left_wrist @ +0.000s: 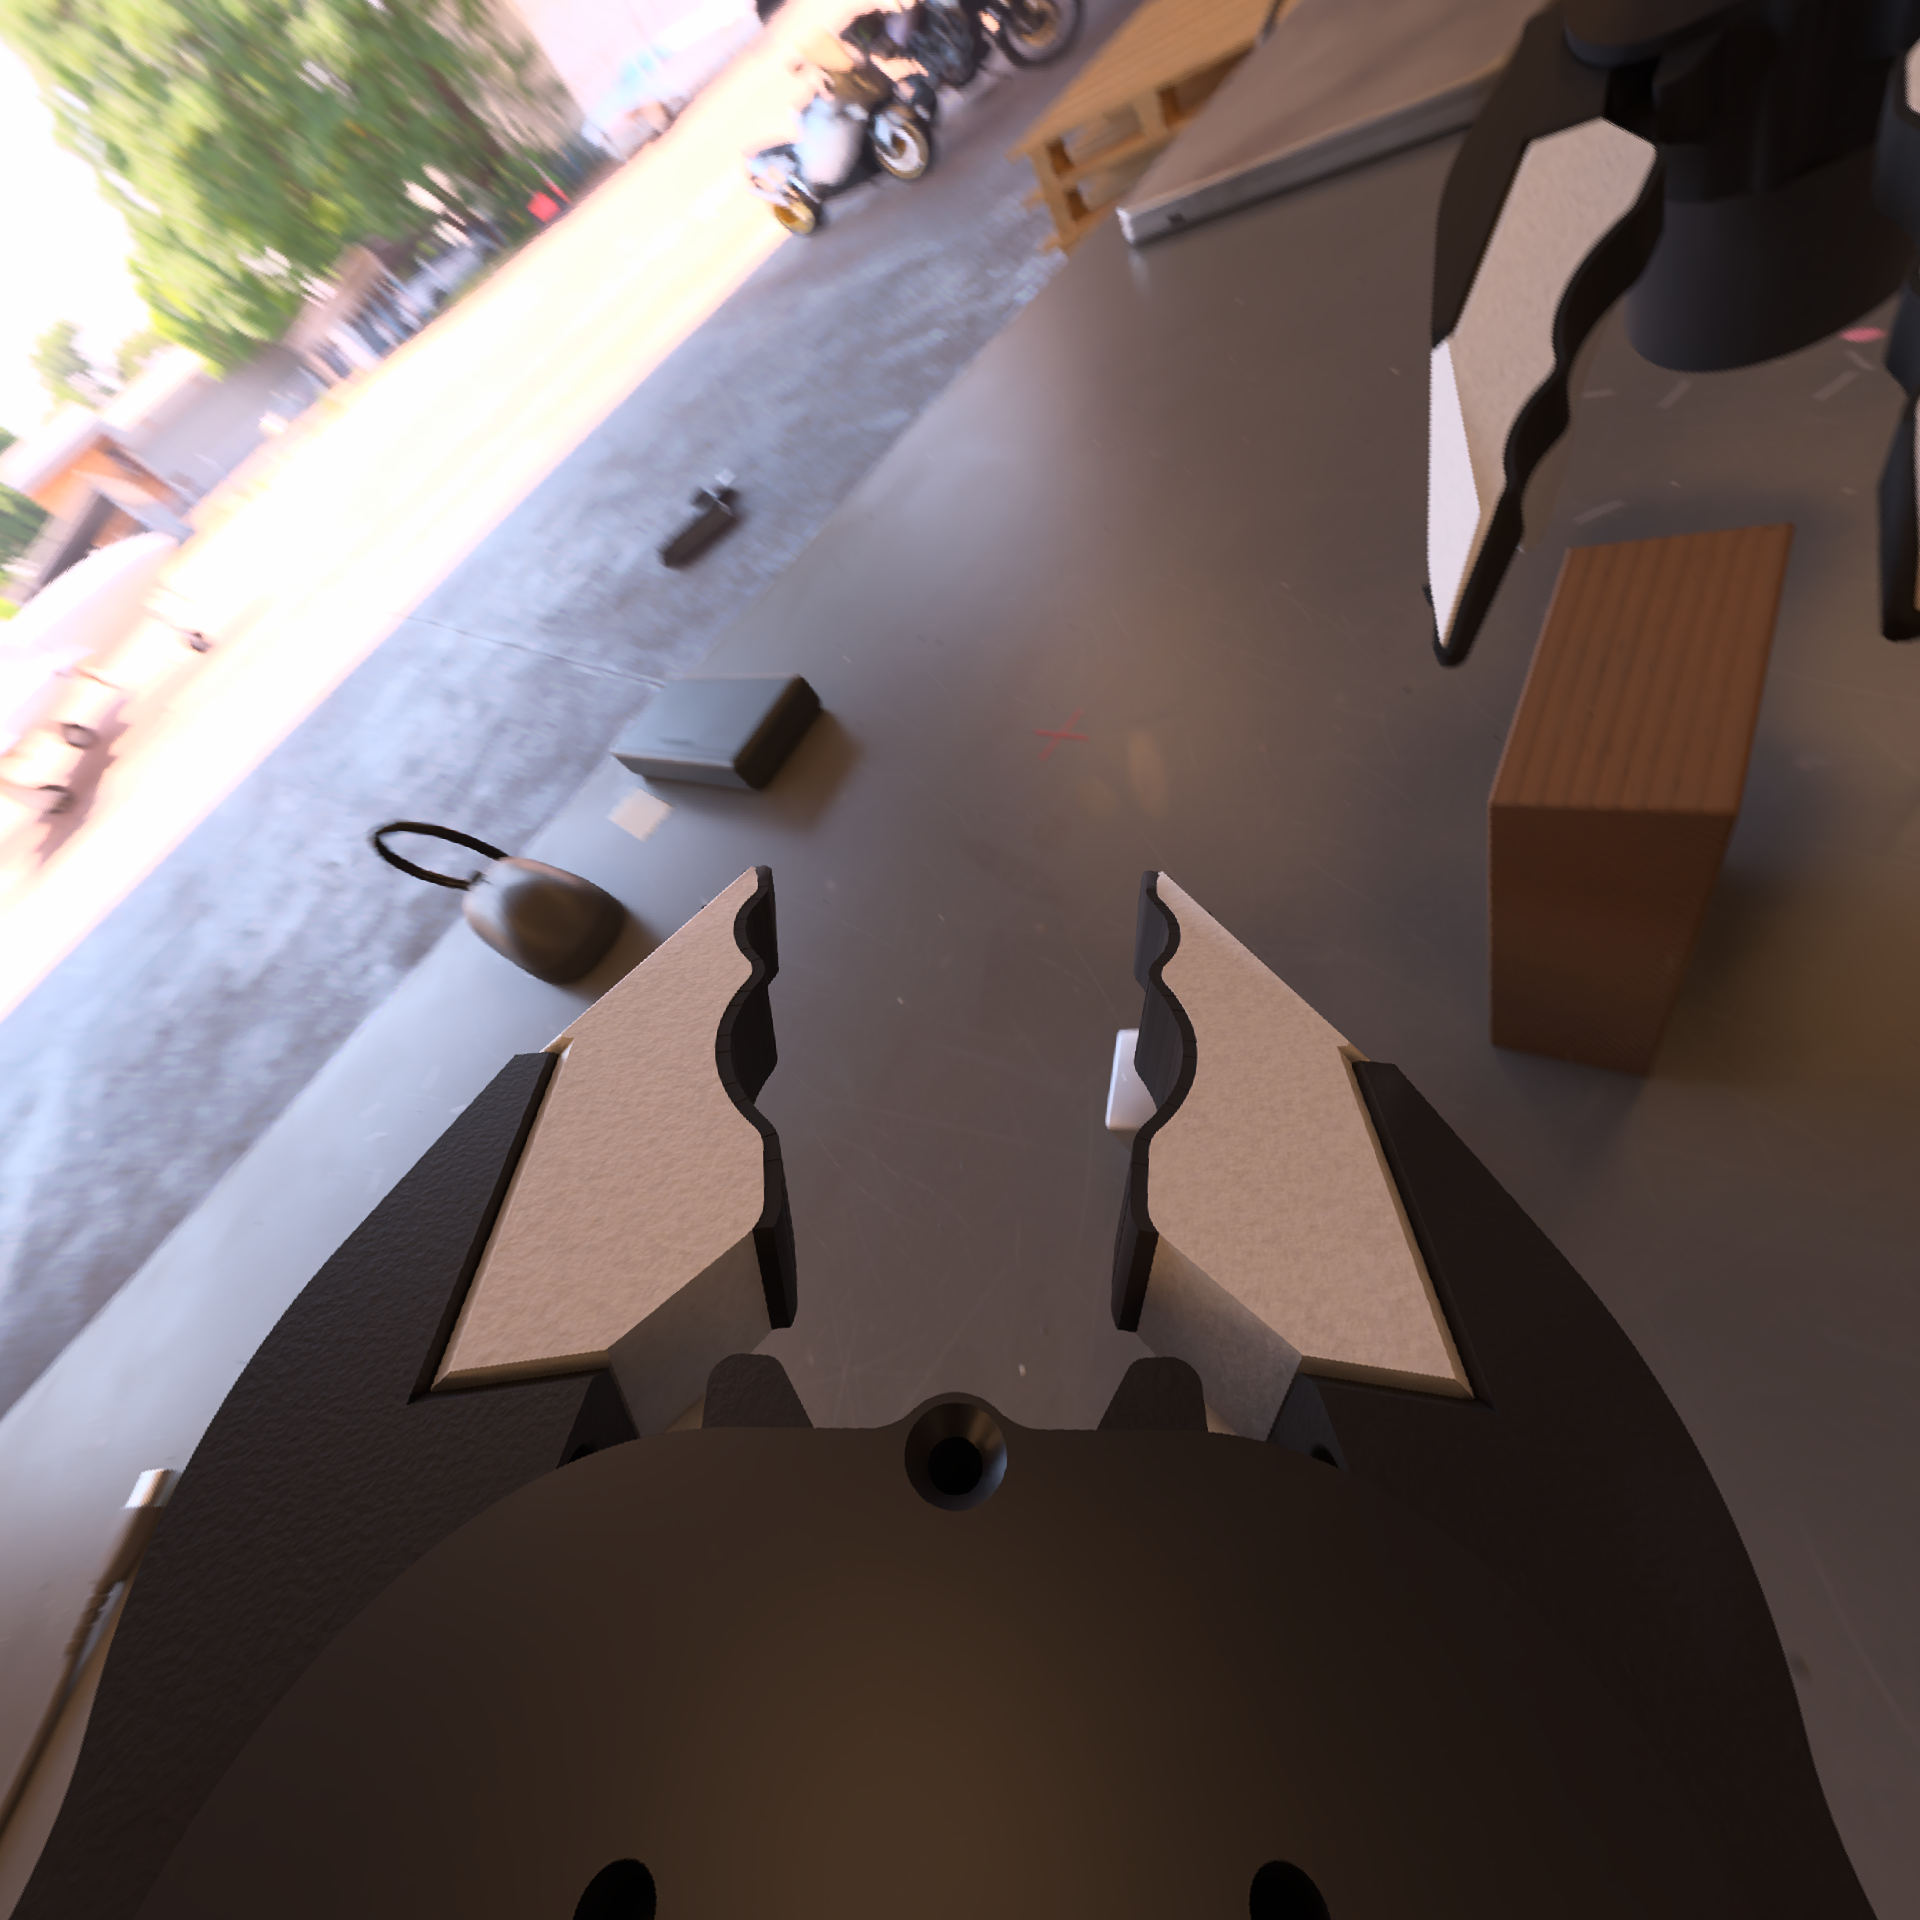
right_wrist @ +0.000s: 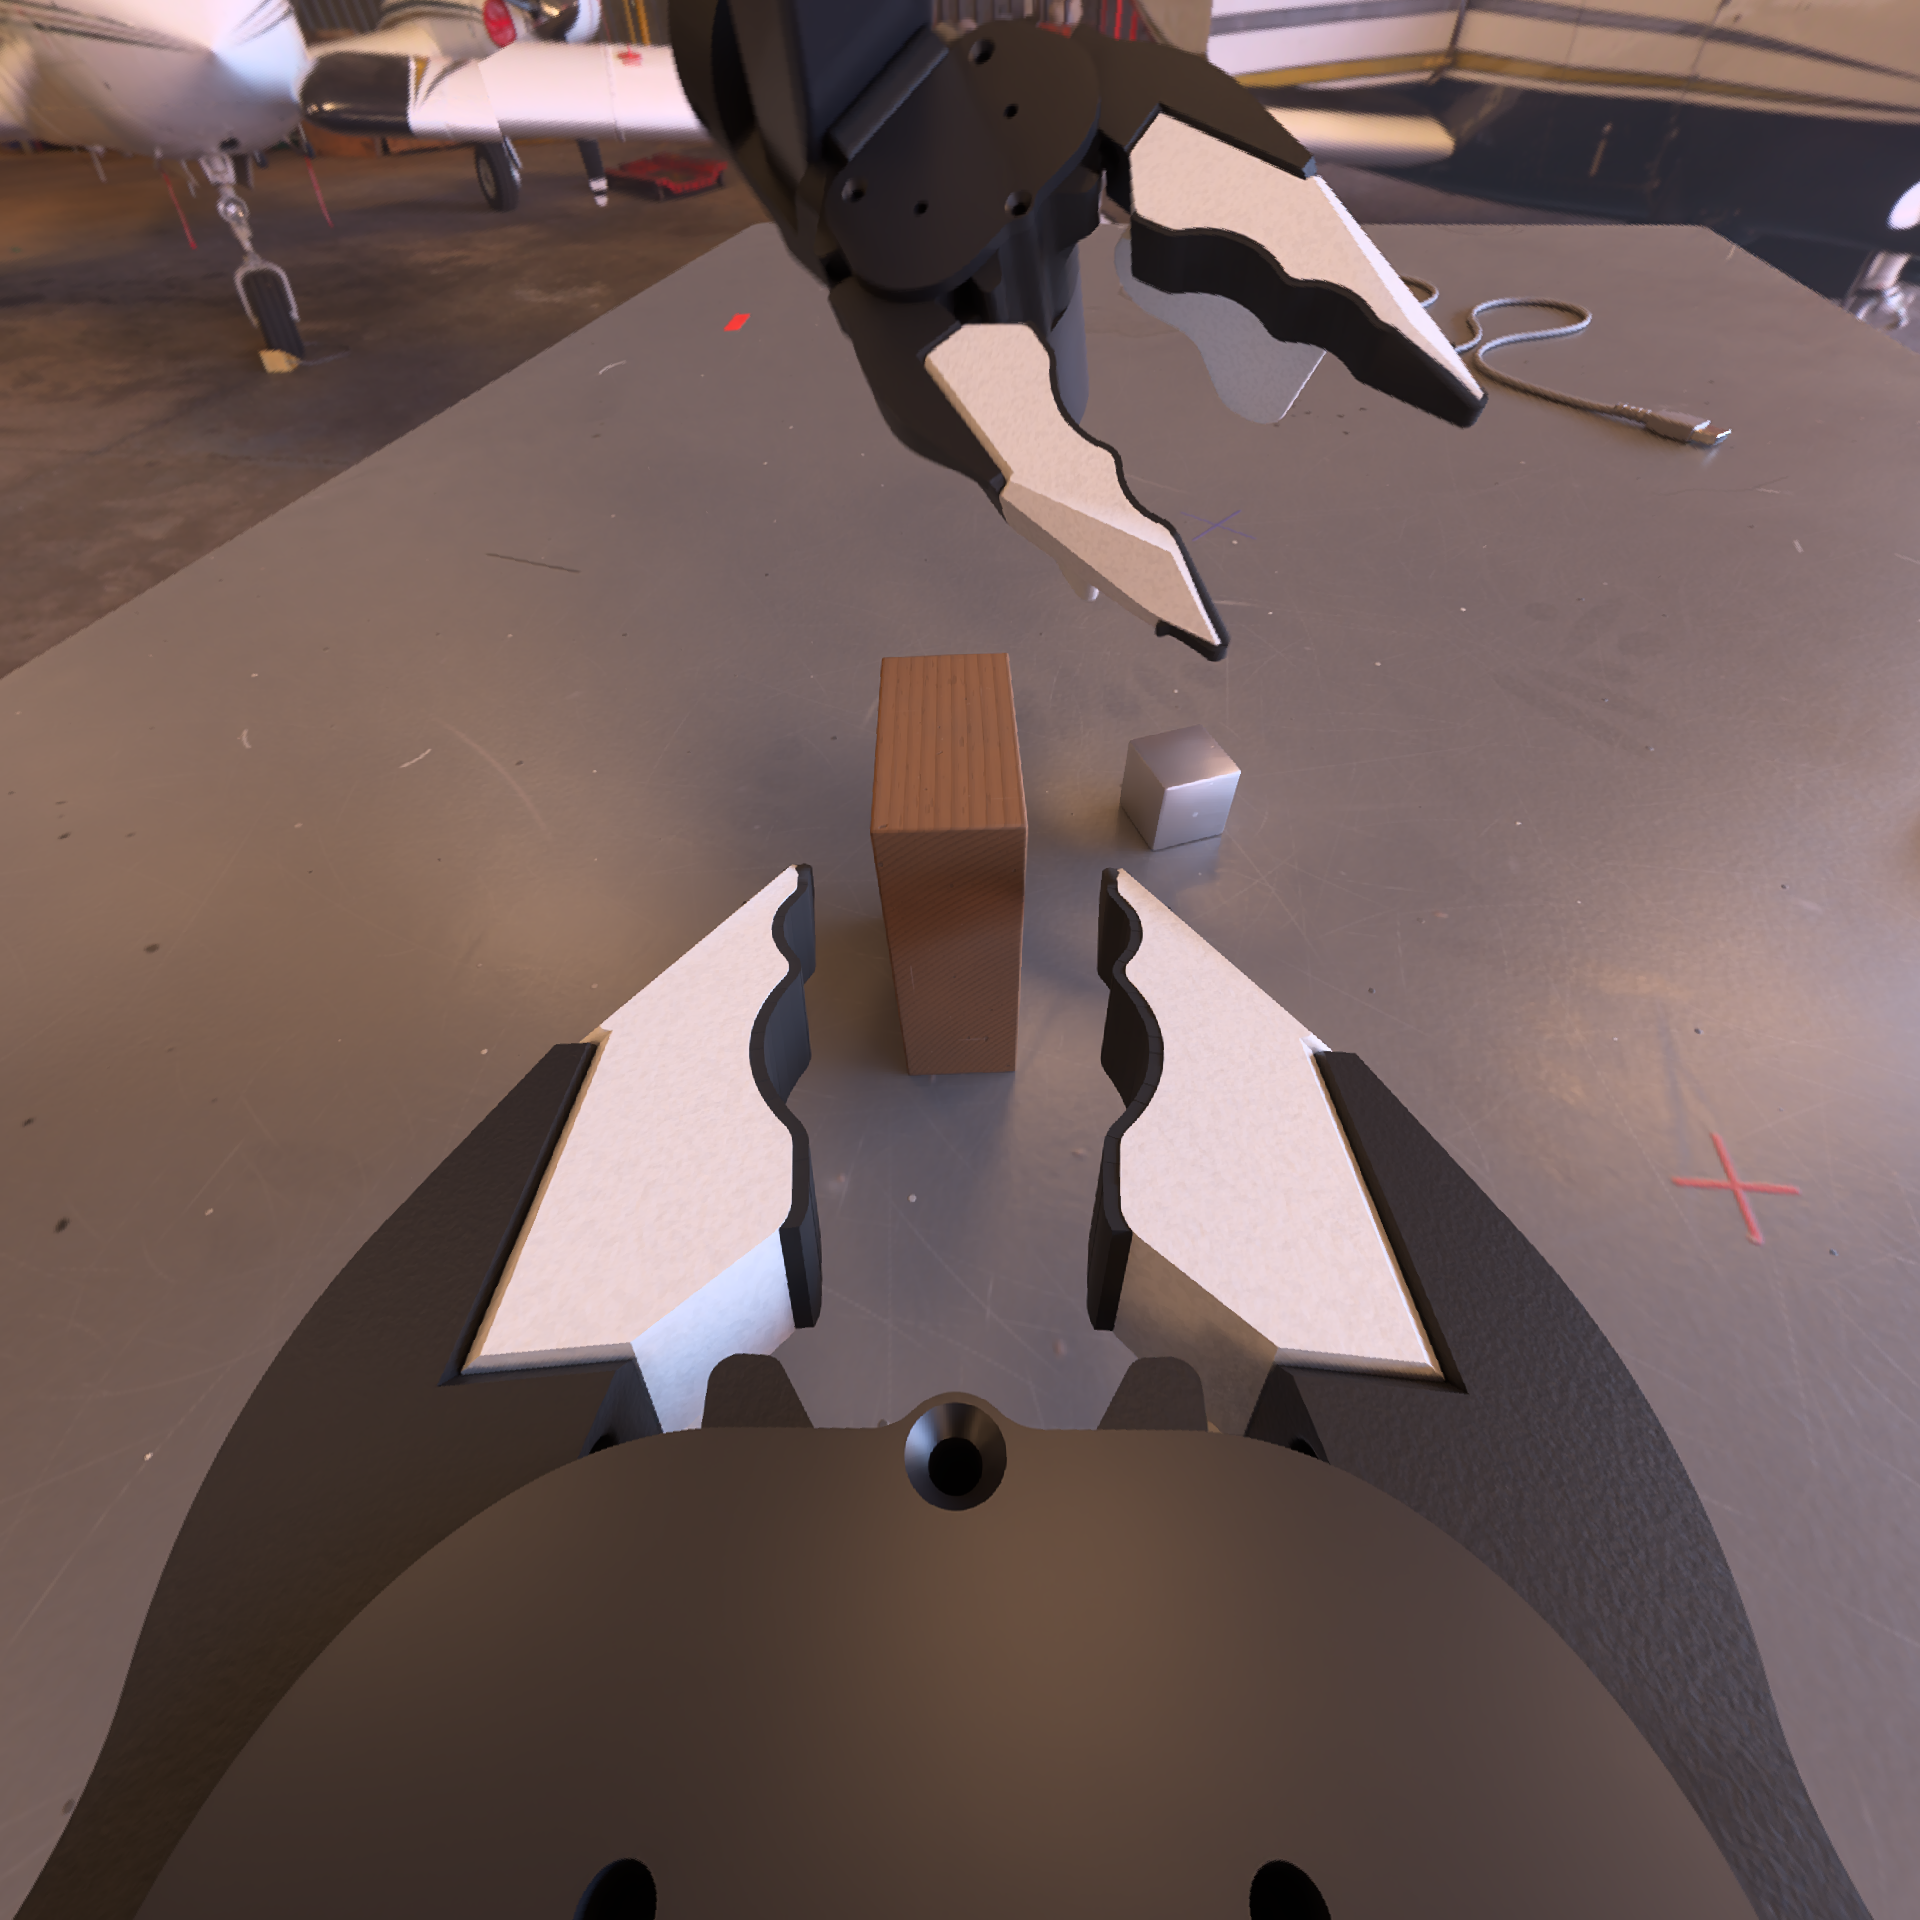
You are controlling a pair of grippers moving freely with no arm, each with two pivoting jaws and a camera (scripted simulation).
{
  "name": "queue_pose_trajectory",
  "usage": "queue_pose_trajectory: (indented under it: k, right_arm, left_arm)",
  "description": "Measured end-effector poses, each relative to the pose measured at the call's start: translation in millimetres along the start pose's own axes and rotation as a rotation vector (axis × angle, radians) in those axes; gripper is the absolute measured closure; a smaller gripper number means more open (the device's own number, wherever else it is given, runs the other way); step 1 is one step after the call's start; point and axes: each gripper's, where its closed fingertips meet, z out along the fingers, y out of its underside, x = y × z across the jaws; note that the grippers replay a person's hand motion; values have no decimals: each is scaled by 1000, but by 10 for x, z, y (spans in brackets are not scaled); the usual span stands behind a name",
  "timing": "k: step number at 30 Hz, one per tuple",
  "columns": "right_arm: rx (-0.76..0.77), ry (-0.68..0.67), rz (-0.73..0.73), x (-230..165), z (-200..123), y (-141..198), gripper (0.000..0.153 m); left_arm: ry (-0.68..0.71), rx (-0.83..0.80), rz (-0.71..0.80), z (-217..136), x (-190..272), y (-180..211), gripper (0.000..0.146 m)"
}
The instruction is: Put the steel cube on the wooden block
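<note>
- The cube point(right_wrist: 1181, 787) sits on the table point(right_wrist: 416, 831), just right of the block point(right_wrist: 951, 810) as the right wrist view shows it, near it but not touching.
- In the left wrist view only a pale sliver of the cube point(left_wrist: 1124, 1081) peeks out behind that gripper's right finger.
- I judge the cube to be solid steel: heavy for its size, rigid and smooth, so likely slippery between the pads.
- Its flat, shiny faces suggest a grip on two opposite side faces, pads square to them and low enough to keep it from pivoting.
- The block stands on a long narrow side, its top a narrow strip; the cube will need to land centred on it.
- The left gripper point(right_wrist: 1340, 520) hangs above the table beyond the block and cube, jaws wide apart and empty, tips pointing down towards the cube.
- The right gripper point(right_wrist: 956, 878) is also wide open and empty, with the block's near end between its fingertips, untouched.
- The table is grey scuffed metal, flat and hard, with faint scratches and a red cross point(right_wrist: 1735, 1187) marked on it.
- Clutter lies well clear: a cable point(right_wrist: 1538, 358), a dark box point(left_wrist: 717, 730) and a pouch point(left_wrist: 540, 920) with a loop.
- Beyond the table, one view shows a hangar with a plane point(right_wrist: 312, 83); the other shows a street with parked motorbikes point(left_wrist: 883, 114).
</note>
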Motion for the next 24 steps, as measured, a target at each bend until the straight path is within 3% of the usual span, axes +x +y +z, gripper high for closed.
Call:
queue_pose_trajectory:
  k: [8,18,24]
  right_arm:
    - [-28,-37,5,-38,-72,57,98]
    - [-92,-135,35,-152,-155,157,100]
    - [-98,-145,47,-153,-174,174,102]
  left_arm:
    - [231,-154,-86,-67,206,300,72]
    - [246,-330,-10,74,405,603,73]
    - [279,-343,-23,81,476,637,91]
